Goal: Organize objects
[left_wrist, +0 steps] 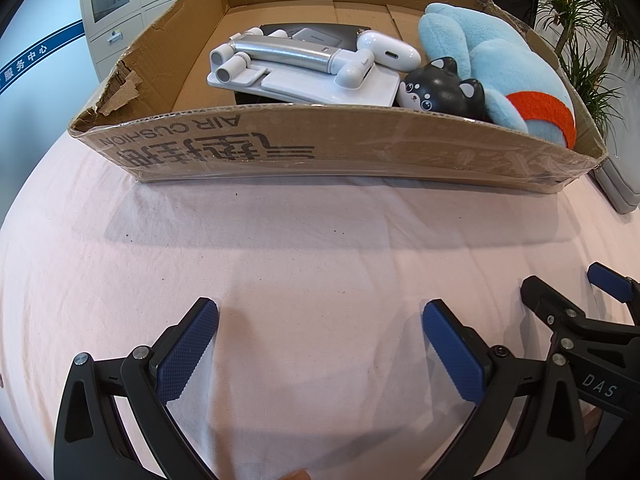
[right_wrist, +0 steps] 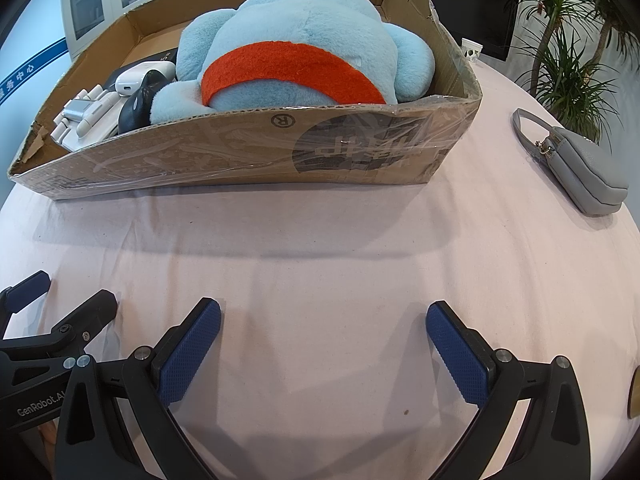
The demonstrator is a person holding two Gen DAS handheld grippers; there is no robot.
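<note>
**A:** so the grey zip pouch [right_wrist: 576,168] was the only thing left out, lying on the pink tablecloth [right_wrist: 320,264] off to the right of the cardboard box [right_wrist: 256,152], long axis running away from the camera, strap end farthest.

**B:** yep, the right gripper [right_wrist: 323,344] looked nearer to me, jaws wide and empty. The left gripper [left_wrist: 320,346] was just beside it, also spread wide with nothing in it.

**A:** anything in the way?

**B:** not on the cloth. The blue plush [right_wrist: 304,40] filled the box's right end though, with the phone stand [left_wrist: 296,68] and black dog toy [left_wrist: 444,90] beside it.
</note>
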